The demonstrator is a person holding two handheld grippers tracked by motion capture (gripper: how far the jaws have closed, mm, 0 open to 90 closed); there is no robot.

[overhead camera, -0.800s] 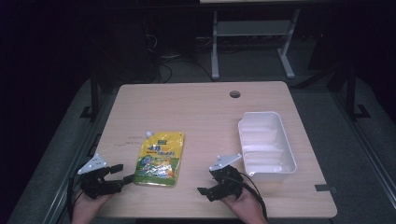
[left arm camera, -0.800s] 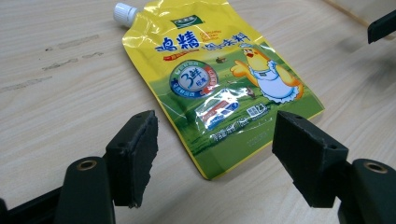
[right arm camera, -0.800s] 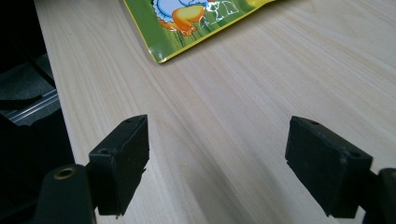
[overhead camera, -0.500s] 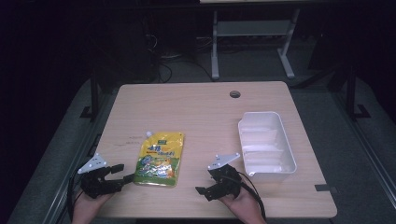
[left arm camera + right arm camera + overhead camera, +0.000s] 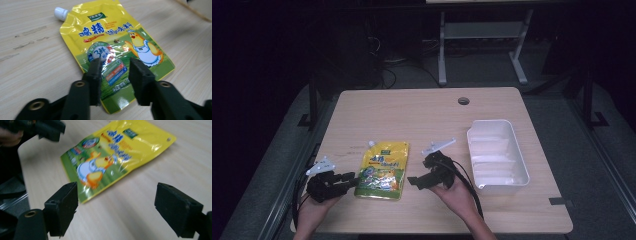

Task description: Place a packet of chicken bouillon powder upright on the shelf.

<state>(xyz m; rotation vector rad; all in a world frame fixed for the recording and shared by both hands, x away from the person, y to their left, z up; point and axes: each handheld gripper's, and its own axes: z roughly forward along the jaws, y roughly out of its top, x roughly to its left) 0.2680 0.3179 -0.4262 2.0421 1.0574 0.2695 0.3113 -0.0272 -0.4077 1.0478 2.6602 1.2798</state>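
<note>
Yellow spouted pouch (image 5: pixel 113 53) lies flat, white cap (image 5: pixel 60 13) at 11 o'clock; left gripper (image 5: pixel 113 80) slightly parted, right gripper (image 5: pixel 116 205) wide, both empty.

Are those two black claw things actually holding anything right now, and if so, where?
Nothing is held. The left tool hovers open over the yellow pouch's bottom end; the right tool is wide open beside it.

Dim lab, table (image 5: pixel 422 117), floor cables (image 5: pixel 384 75)
</note>
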